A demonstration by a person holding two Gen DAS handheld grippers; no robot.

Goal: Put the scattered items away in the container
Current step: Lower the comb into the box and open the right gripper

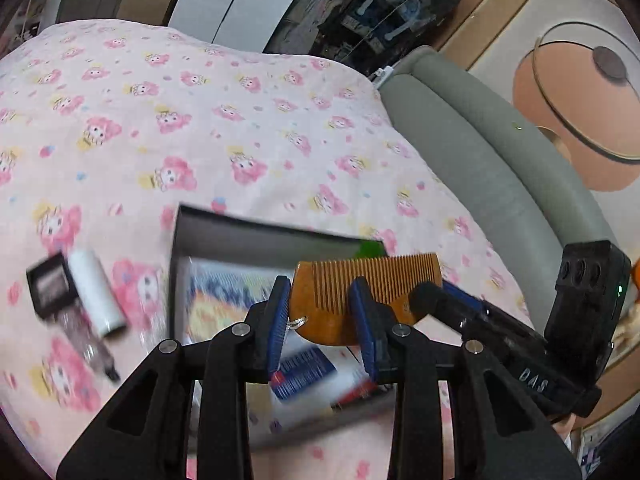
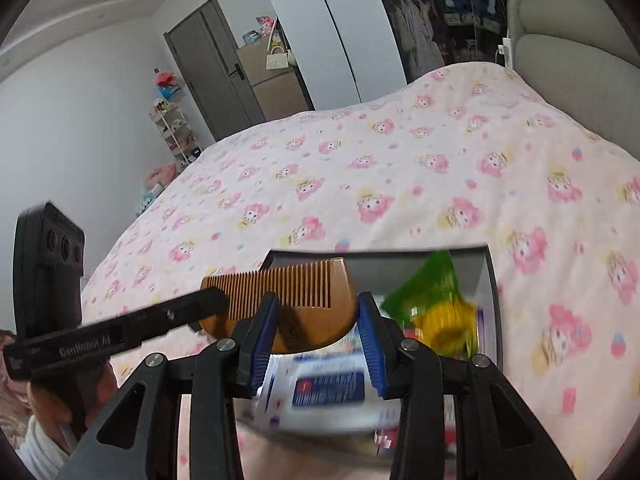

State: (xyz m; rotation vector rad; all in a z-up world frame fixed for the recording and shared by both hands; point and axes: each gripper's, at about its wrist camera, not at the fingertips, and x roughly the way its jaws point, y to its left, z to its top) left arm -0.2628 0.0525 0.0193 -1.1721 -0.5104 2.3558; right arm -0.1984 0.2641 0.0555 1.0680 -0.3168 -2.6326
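Observation:
A brown wooden comb [image 1: 332, 316] hangs in the air, teeth up, over a black-walled box [image 1: 240, 226] on the bed. My left gripper [image 1: 320, 292] is shut on its rounded end, the blue pads against both sides. My right gripper [image 1: 438, 294] grips the comb's far right end. In the right wrist view the comb [image 2: 304, 312] sits between my right gripper's [image 2: 316, 308] blue pads, and my left gripper [image 2: 212, 298] holds its left end. The box [image 2: 491, 280] holds a blue-and-white pack [image 2: 328, 388] and a green and yellow packet [image 2: 432, 292].
On the pink cartoon-print blanket [image 1: 200, 120], left of the box, lie a white cylinder [image 1: 96, 292], a black compact [image 1: 50, 284] and a clear tube [image 1: 88, 344]. A grey padded headboard [image 1: 500, 160] runs along the bed's right edge. A hand and white sleeve [image 2: 44, 432] show at lower left.

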